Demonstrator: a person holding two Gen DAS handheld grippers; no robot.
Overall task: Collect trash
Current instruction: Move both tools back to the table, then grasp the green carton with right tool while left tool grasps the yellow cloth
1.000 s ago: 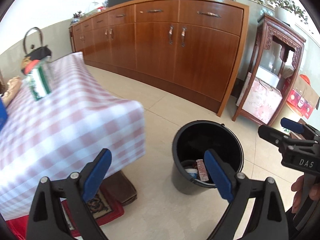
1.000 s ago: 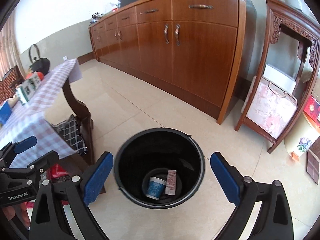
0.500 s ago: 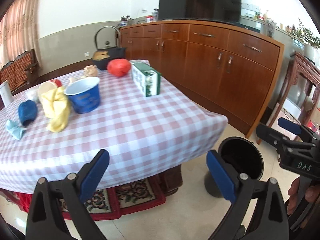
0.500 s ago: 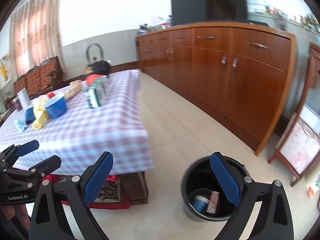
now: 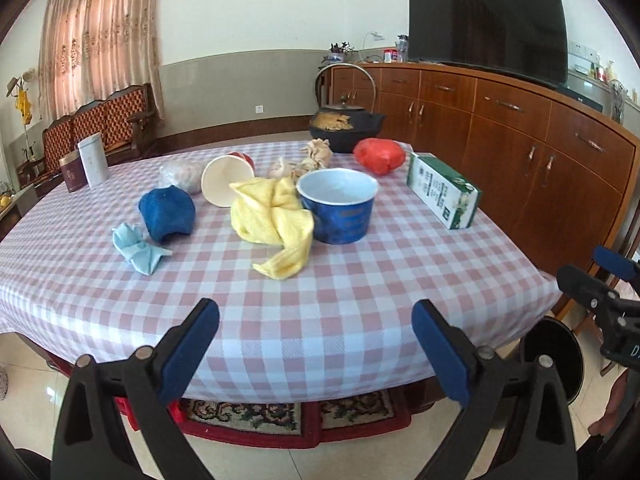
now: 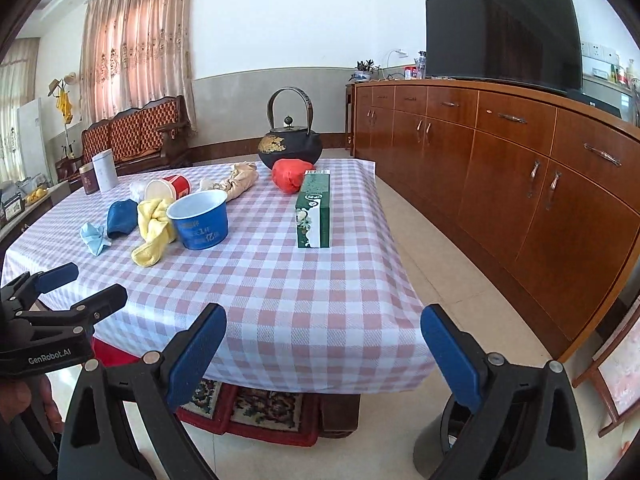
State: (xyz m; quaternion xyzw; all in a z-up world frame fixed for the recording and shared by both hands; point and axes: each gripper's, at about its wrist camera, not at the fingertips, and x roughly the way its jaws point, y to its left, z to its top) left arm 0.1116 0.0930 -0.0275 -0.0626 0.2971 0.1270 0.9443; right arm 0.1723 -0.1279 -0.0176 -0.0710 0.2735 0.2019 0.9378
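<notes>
Trash lies on a pink checked table (image 5: 328, 312) (image 6: 288, 288): a blue paper bowl (image 5: 338, 206) (image 6: 199, 219), a tipped white cup (image 5: 226, 180) (image 6: 168, 188), a green carton (image 5: 442, 195) (image 6: 314, 210), a red crumpled bag (image 5: 378, 156) (image 6: 290, 175), a light blue tissue (image 5: 138, 248) (image 6: 93, 238) and a brown paper wad (image 5: 316, 156) (image 6: 240, 178). My left gripper (image 5: 316, 356) hangs open before the table's near edge, holding nothing. My right gripper (image 6: 322, 356) is open too, at the table's right corner. The black bin (image 5: 554, 364) (image 6: 436, 448) stands on the floor, mostly hidden.
A yellow cloth (image 5: 272, 220), a blue cloth (image 5: 166, 214), a black iron kettle (image 6: 290, 136), and two tins (image 5: 86, 162) also sit on the table. A long wooden sideboard (image 6: 520, 176) with a TV (image 6: 504, 28) runs along the right. A patterned rug (image 5: 280, 416) lies underneath.
Both grippers have swung up and away from the bin on the floor to face the table top. Both stayed open and empty.
</notes>
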